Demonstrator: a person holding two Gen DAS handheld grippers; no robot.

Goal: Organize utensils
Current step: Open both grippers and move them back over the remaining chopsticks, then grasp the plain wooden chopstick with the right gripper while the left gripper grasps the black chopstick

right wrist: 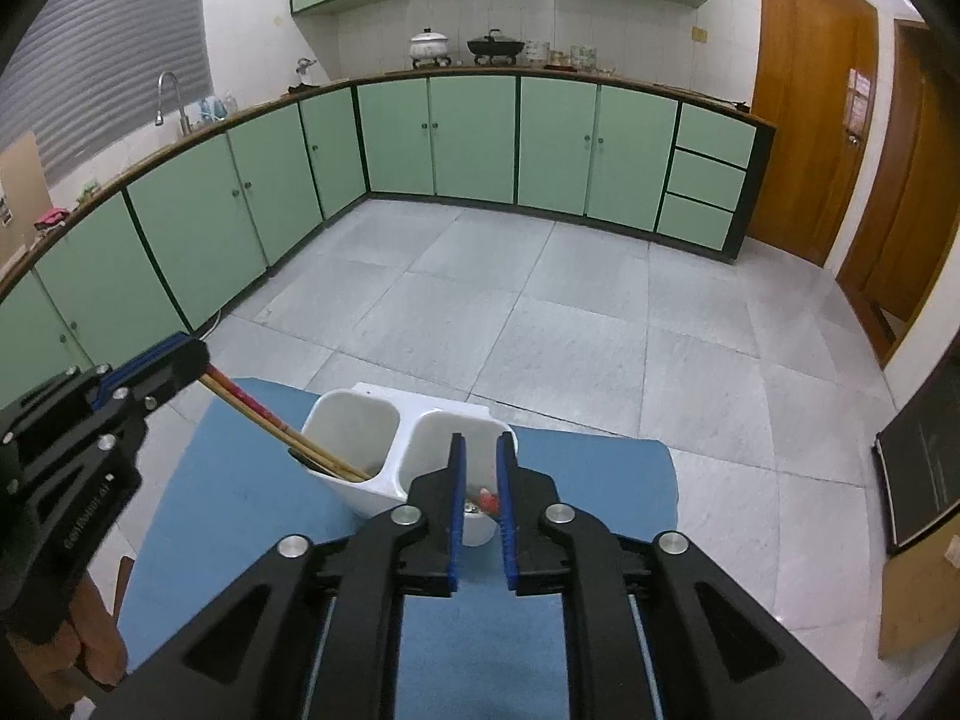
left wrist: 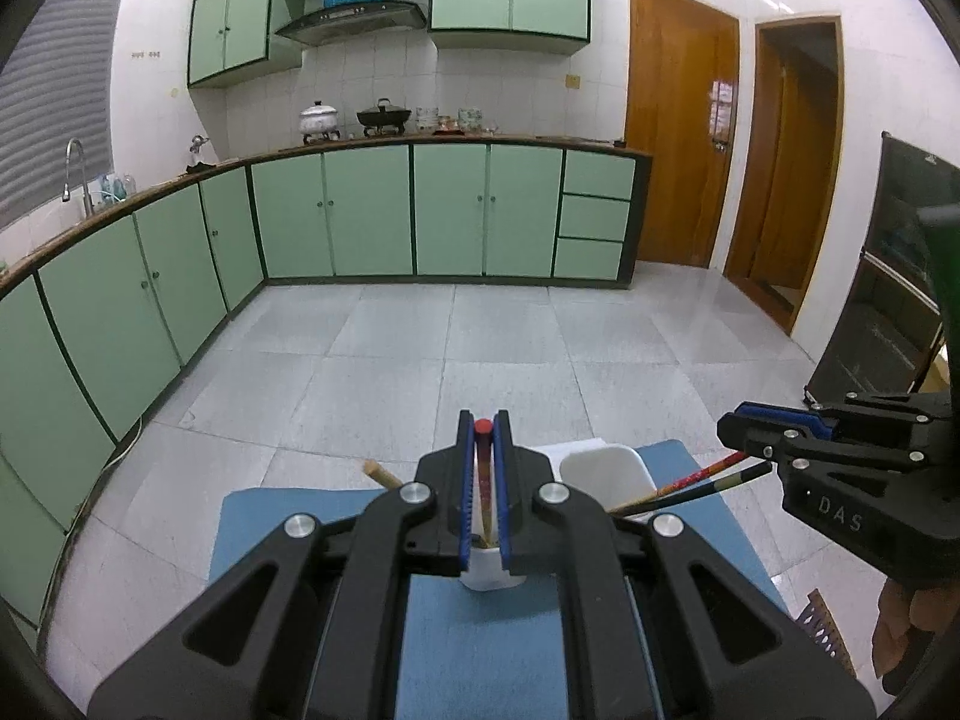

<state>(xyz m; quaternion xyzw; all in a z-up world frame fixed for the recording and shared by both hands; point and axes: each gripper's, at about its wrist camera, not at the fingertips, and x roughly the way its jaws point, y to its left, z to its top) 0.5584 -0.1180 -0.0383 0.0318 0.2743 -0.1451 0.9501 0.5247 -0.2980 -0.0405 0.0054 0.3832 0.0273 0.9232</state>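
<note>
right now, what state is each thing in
left gripper, shut on red-tipped chopsticks
red-tipped chopsticks, tilted, tips in the holder's left compartment
right gripper, jaws slightly apart, grip unclear
second chopstick pair, leaning from holder toward right gripper
white holder, upright on blue mat
</note>
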